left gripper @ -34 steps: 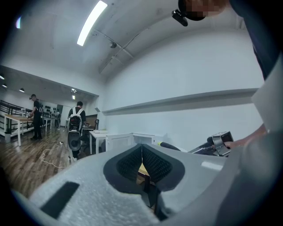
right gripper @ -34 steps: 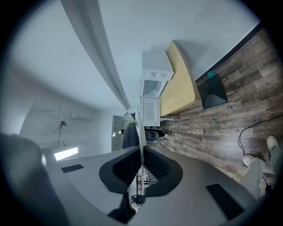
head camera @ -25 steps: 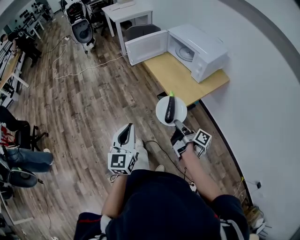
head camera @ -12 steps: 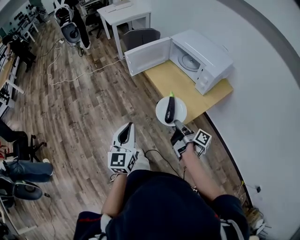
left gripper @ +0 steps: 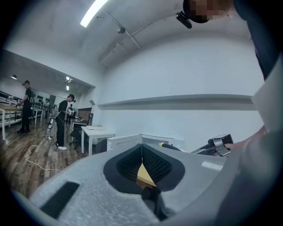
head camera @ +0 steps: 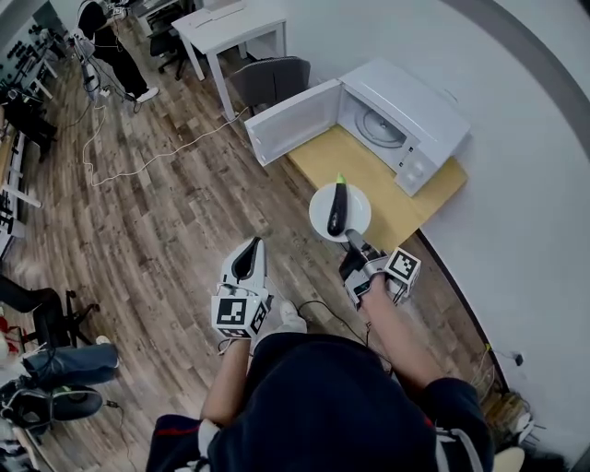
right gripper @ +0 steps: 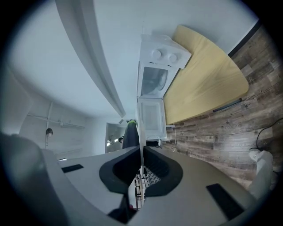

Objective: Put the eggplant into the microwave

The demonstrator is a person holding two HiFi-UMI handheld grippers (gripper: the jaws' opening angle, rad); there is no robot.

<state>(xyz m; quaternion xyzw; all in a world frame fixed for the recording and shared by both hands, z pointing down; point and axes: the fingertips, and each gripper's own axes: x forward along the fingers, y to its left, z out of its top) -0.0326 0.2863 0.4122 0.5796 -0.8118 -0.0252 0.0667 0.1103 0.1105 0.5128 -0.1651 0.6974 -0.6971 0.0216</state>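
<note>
Head view — eggplant point(head camera: 337, 210) on plate point(head camera: 320, 215), rim pinched in right tongs point(head camera: 351, 239)

Bright, even room light; a ceiling strip lamp point(left gripper: 95, 11) glares high above the left gripper point(left gripper: 142, 154), whose near body looks soft. Edges bend strongly, corners go black.
</note>
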